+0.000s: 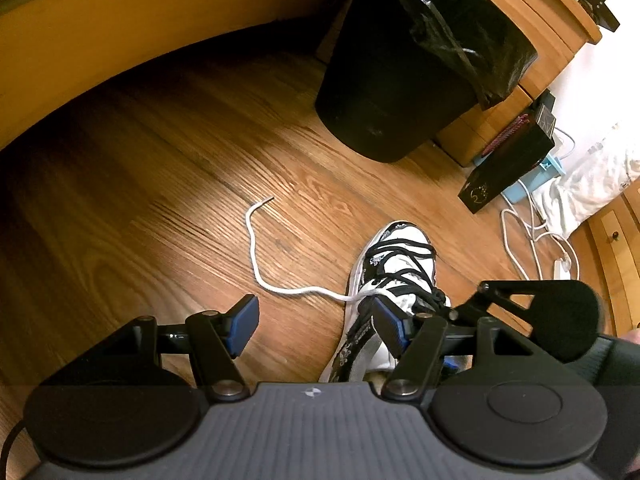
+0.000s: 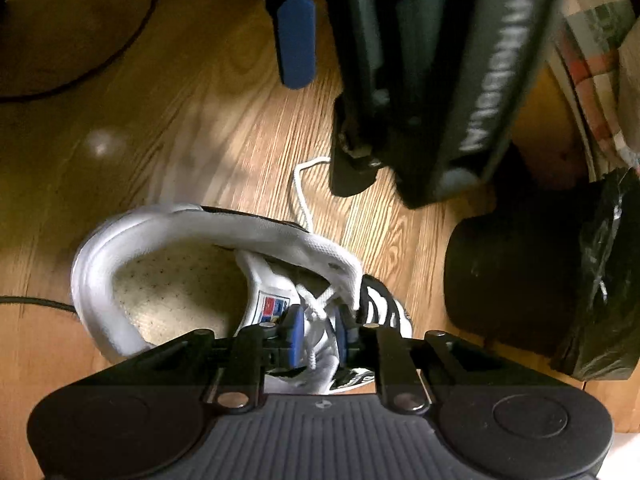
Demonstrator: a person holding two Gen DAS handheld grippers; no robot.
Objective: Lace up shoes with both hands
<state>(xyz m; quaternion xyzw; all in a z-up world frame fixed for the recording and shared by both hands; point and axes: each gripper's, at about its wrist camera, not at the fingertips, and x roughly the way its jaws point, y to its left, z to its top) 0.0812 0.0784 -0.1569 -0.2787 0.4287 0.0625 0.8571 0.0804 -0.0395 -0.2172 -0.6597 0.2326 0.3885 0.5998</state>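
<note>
The white low-top sneaker with black patterned panels and black laces (image 1: 394, 276) sits on the wood-plank floor (image 1: 168, 184), toe pointing away from us, right under both tools. A white cord lace (image 1: 256, 248) runs from its upper eyelets out across the floor to the left, with the free tip lying loose.

Our right hand-held gripper (image 2: 316, 336) is down over the tongue, blue pads a little apart with a white lace strand (image 2: 316, 316) between them. We can't tell if the pads actually press on it, so we wouldn't call it a grip. Our left hand-held gripper (image 1: 316, 322) is spread wide, one pad near the shoe's side, the other out over bare floor, holding nothing.

To do this step well, we'd say pinch that strand squarely before pulling, and bring the left one over to the loose floor end so the lace doesn't slide back through.

Around us: a black bin with a black plastic liner (image 1: 404, 80) just past the toe, a wooden cabinet (image 1: 532, 32) behind it, and white cables (image 1: 524, 248) on the right. The two tools crowd each other more than anything else does.
</note>
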